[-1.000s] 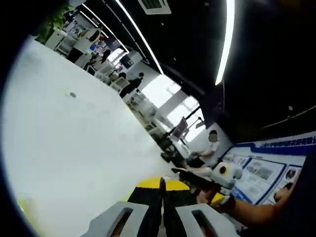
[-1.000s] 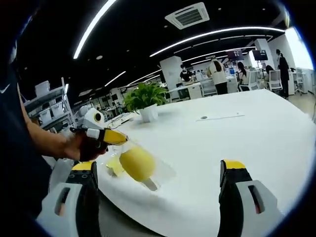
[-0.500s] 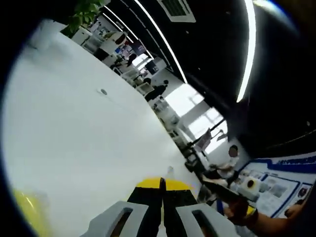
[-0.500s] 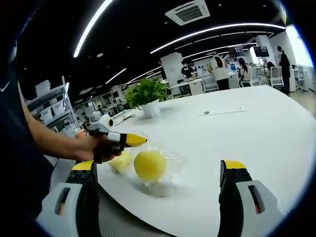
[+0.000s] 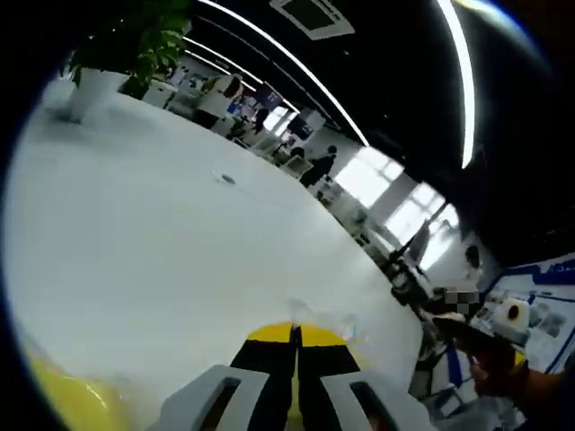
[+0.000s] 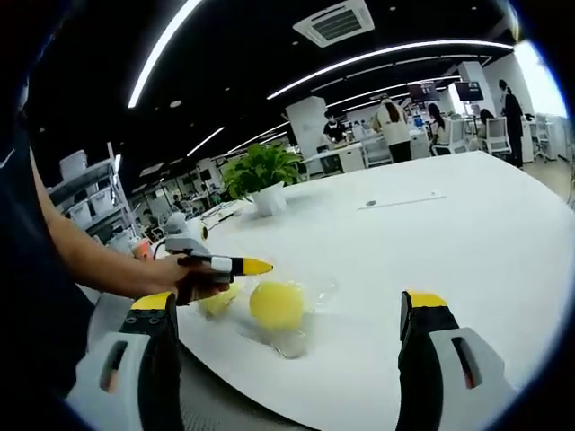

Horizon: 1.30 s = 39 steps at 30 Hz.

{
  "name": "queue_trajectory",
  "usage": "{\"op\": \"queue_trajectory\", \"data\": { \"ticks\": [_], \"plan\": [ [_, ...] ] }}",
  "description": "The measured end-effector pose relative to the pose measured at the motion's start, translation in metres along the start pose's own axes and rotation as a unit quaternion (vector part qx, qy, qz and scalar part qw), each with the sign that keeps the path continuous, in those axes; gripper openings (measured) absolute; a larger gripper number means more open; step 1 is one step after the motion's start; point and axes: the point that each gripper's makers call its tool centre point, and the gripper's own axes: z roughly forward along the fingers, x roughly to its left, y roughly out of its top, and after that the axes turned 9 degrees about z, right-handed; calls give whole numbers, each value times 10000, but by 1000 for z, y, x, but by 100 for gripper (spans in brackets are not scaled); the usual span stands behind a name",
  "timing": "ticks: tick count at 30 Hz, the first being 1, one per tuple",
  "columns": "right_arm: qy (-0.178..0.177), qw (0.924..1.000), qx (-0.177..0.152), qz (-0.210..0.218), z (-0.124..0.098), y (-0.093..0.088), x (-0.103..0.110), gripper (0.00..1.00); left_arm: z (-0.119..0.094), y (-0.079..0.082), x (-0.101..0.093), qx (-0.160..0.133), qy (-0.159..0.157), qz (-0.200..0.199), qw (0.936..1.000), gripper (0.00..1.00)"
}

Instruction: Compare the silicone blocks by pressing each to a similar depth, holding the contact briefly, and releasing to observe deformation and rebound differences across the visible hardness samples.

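Left gripper (image 6: 252,266), jaws closed, holding nothing, hovering at centre left just above yellow lumps (image 6: 275,304) in clear bag (image 6: 296,337) on white desk (image 6: 431,233), likely lining up press; right gripper (image 6: 287,359) waiting wide open at frame bottom, gripping nothing

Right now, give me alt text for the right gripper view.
A yellow ball in a clear plastic bag lies on a white table, with the shut left gripper just above it and a potted plant behind.

Bright ceiling strips (image 6: 377,61), blown-out window glare, blurred fisheye edges.
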Motion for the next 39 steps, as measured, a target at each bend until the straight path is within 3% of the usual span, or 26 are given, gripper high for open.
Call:
{"op": "queue_trajectory", "data": {
  "ticks": [1, 6, 8, 14, 17, 22, 27, 28, 29, 31, 33, 35, 36, 37, 39],
  "plan": [
    [5, 10000, -1, 7, 0, 0, 1, 96, 0, -4, 7, 95, 204, 266, 9994, 0],
    [31, 10000, 33, 10, 2, -3, 4, 96, 4, -16, 23, 449, 514, 684, 9953, 0],
    [29, 10000, 69, 25, 3, -5, 4, 96, 6, -22, 29, 539, 731, 404, 9950, 0],
    [29, 9999, 112, -21, 6, -4, 7, 96, 9, -26, 35, 679, 830, 670, 9920, 0],
    [27, 9999, 94, -30, 6, -4, 5, 96, 9, -25, 34, 825, 946, 1215, 9846, 0],
    [11, 9999, 104, -23, 5, -5, 5, 96, 11, -27, 37, 959, 936, 1121, 9846, 0],
    [2, 10000, 69, -35, 5, -3, 5, 96, 9, -25, 33, 1098, 971, 1947, 9698, 2],
    [-6, 10000, 65, -32, 5, -2, 5, 96, 8, -23, 32, 1099, 948, 1981, 9694, 5],
    [-14, 10000, 70, -37, 6, -2, 4, 96, 6, -19, 29, 1075, 837, 2015, 9700, 17],
    [-24, 9999, 72, -80, 6, -2, 4, 96, 2, 12, 23, 439, 747, 2177, 9722, 48],
    [-2, 9999, 74, -155, 7, -4, 4, 96, -7, 29, 12, 191, 465, 2098, 9765, 77],
    [63, 10000, 69, -22, 8, -4, 5, 96, -19, 51, 2, -95, 208, 2216, 9749, 100],
    [46, 10000, 74, -40, 8, -3, 4, 96, -28, 54, -5, -48, -19, 2227, 9749, 98],
    [22, 9999, 78, -102, 8, -3, 4, 96, -39, 61, -13, -59, -322, 2460, 9687, 100],
    [46, 9996, -12, -275, 9, 2, 4, 96, -57, 72, -17, -159, -521, 2777, 9591, 100]
  ]
}}
